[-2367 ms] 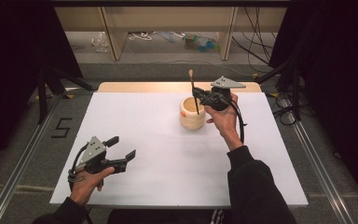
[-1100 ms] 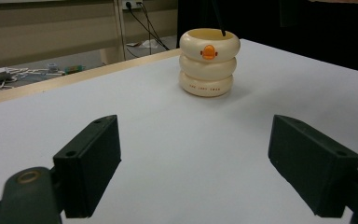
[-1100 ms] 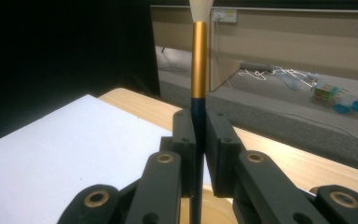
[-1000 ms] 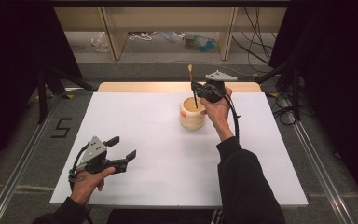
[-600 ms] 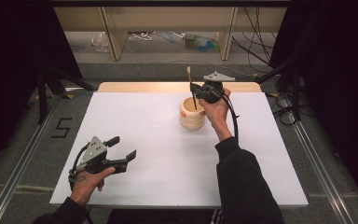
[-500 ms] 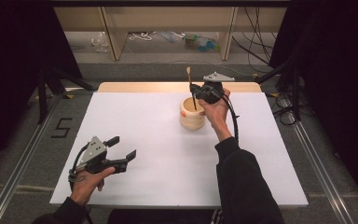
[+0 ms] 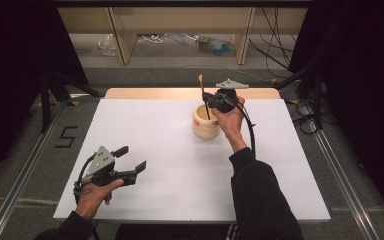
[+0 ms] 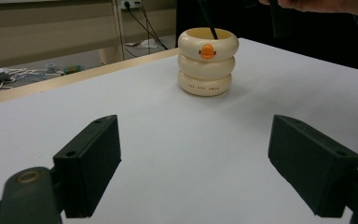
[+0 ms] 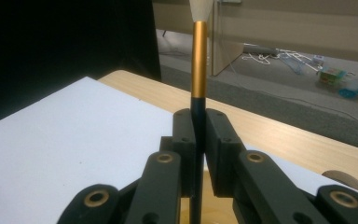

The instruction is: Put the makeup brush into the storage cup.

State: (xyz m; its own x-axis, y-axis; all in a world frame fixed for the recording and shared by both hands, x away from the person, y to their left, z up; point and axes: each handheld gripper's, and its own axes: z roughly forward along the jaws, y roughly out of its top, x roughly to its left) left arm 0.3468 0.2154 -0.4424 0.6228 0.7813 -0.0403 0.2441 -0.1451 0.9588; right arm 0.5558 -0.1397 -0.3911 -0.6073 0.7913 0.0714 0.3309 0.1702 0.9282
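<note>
You are holding a thin brush, likely light, stiff and slick, upright with its lower end inside the cream cup on the bench. Right gripper fingers are pinching the dark handle below the gold ferrule; left gripper is resting wide apart.

Two hand-held black claws, each with a cable; black long sleeves.

Left claw: black body, grey three-cornered plate on top, black cable looping from the rear; two flat, blocky black pads, a brass-coloured ring at a linkage pivot. Right claw: same black build, grey three-cornered plate, thick black cable trailing along the forearm; black linkage arms with brass-ringed pivots and small screw holes in the pads. Sleeves: black, long, reaching to the wrists.
</note>
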